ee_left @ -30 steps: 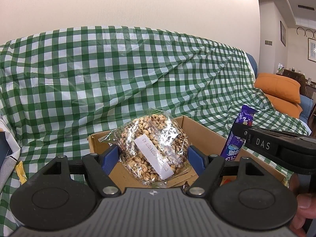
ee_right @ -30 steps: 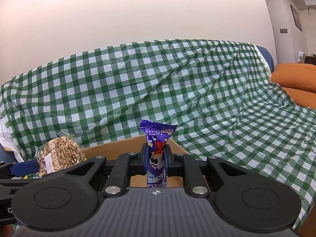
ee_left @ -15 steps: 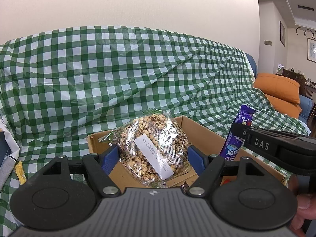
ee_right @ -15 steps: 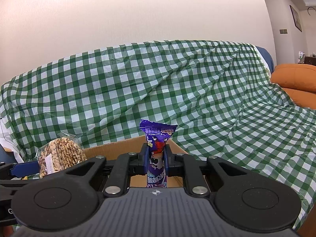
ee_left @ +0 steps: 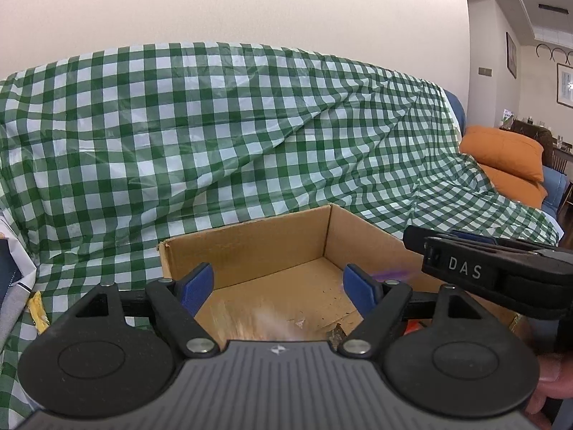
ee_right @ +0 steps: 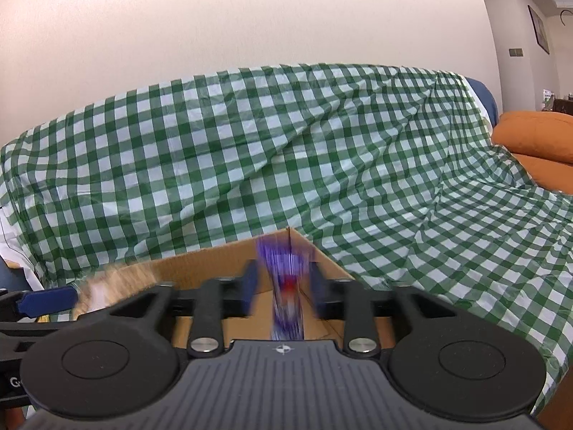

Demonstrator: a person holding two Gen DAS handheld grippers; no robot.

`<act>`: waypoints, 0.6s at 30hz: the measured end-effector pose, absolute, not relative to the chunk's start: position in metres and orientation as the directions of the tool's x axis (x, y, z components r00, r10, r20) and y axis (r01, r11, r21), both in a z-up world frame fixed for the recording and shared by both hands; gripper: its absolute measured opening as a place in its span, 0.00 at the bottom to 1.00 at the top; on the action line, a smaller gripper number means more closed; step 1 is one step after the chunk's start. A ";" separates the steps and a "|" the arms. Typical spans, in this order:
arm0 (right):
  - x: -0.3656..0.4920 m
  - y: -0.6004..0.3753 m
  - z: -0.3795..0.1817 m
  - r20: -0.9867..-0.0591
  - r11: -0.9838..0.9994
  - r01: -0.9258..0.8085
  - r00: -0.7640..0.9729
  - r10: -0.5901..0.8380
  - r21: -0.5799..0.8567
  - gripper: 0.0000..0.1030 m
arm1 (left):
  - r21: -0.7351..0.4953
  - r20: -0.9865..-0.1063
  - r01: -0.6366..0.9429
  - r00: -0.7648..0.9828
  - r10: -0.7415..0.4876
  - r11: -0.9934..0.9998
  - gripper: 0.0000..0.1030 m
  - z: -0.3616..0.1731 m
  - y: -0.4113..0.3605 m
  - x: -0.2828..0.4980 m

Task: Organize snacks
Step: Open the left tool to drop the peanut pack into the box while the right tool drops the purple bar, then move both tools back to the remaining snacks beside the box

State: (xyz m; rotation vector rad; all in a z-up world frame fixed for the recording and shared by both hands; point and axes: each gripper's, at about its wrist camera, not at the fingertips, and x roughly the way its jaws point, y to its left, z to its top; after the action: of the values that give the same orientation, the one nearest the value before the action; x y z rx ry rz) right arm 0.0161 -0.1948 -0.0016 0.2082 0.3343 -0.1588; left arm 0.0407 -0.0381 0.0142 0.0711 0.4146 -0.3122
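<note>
Both grippers, left (ee_left: 277,288) and right (ee_right: 283,288), jaws apart over the box (ee_left: 272,243): purple wrapper (ee_right: 286,286) and cereal bag (ee_right: 107,286) blurred, likely dropping in.

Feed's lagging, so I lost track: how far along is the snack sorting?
Both drops look underway: left gripper open, a puffed-snack bag blurring down into the cardboard box; right gripper open, the purple packet blurred between its fingers over the box. Remaining: both settle; other snacks outside aren't identifiable.
</note>
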 end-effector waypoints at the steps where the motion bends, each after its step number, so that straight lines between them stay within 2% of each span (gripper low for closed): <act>1: 0.016 -0.195 -0.002 -0.340 0.966 0.189 0.933 -0.120 0.178 0.49 | 0.007 -0.405 0.308 0.871 -0.278 0.951 0.81 0.015 -0.037 0.041; 4: 0.016 -0.194 -0.002 -0.339 0.965 0.193 0.933 -0.124 0.178 0.51 | 0.019 -0.402 0.286 0.879 -0.255 0.958 0.81 0.016 -0.032 0.039; 7: 0.017 -0.192 -0.002 -0.340 0.966 0.190 0.932 -0.121 0.177 0.52 | 0.028 -0.386 0.262 0.893 -0.231 0.965 0.74 0.018 -0.023 0.037; 12: 0.018 -0.180 -0.002 -0.340 0.970 0.171 0.935 -0.105 0.170 0.52 | 0.043 -0.376 0.200 0.911 -0.169 0.979 0.43 0.019 -0.002 0.035; 14: 0.018 -0.174 -0.001 -0.338 0.973 0.159 0.936 -0.095 0.168 0.52 | 0.042 -0.378 0.172 0.915 -0.144 0.984 0.34 0.021 0.009 0.034; 16: 0.019 -0.167 0.000 -0.338 0.975 0.148 0.937 -0.085 0.165 0.52 | 0.025 -0.402 0.141 0.908 -0.119 0.990 0.33 0.023 0.022 0.037; 18: 0.019 -0.160 0.000 -0.338 0.978 0.132 0.939 -0.070 0.164 0.52 | -0.057 -0.450 0.124 0.882 -0.137 0.991 0.19 0.031 0.040 0.048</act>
State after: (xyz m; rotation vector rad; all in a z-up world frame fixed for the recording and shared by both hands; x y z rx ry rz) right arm 0.0193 -0.1599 0.0000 0.1858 0.3373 -0.1041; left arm 0.0485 0.0395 0.0306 -0.0267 0.4706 -0.1359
